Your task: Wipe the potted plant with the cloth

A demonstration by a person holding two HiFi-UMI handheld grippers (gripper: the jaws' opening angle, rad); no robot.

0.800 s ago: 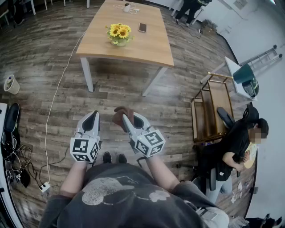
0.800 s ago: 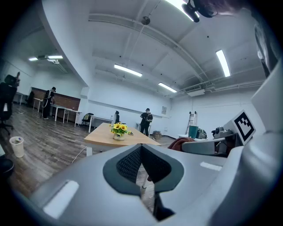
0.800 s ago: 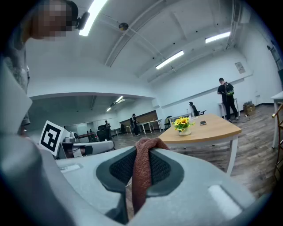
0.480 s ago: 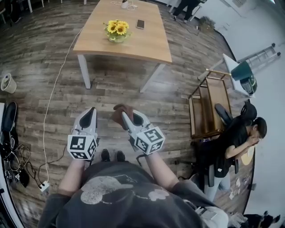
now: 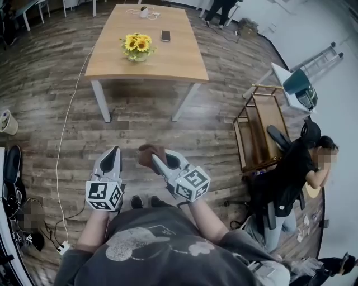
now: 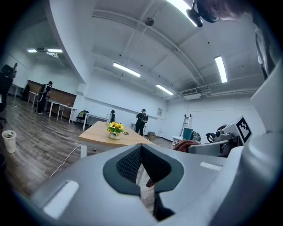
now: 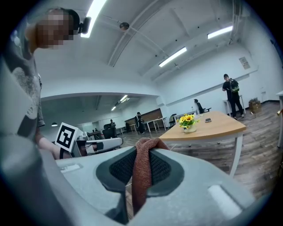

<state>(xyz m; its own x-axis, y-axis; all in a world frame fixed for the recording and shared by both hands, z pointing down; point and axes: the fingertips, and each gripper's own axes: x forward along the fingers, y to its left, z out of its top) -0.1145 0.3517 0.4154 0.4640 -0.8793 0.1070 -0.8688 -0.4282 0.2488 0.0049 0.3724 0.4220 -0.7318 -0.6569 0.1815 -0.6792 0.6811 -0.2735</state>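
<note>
The potted plant, yellow sunflowers in a pale pot, stands on a wooden table far ahead; it also shows as the plant in the left gripper view and the plant in the right gripper view. My right gripper is shut on a brown cloth, which hangs as a folded strip between its pads. My left gripper is shut with nothing in it, held level beside the right one. Both are well short of the table, over the wooden floor.
A phone and a white charger with cable lie on the table. A wooden trolley and a seated person are at the right. A white cord runs along the floor at left, near a bin.
The table and plant have shifted left and slightly down in the head view. Both grippers sit lower in the view, the cloth still in the right one.
</note>
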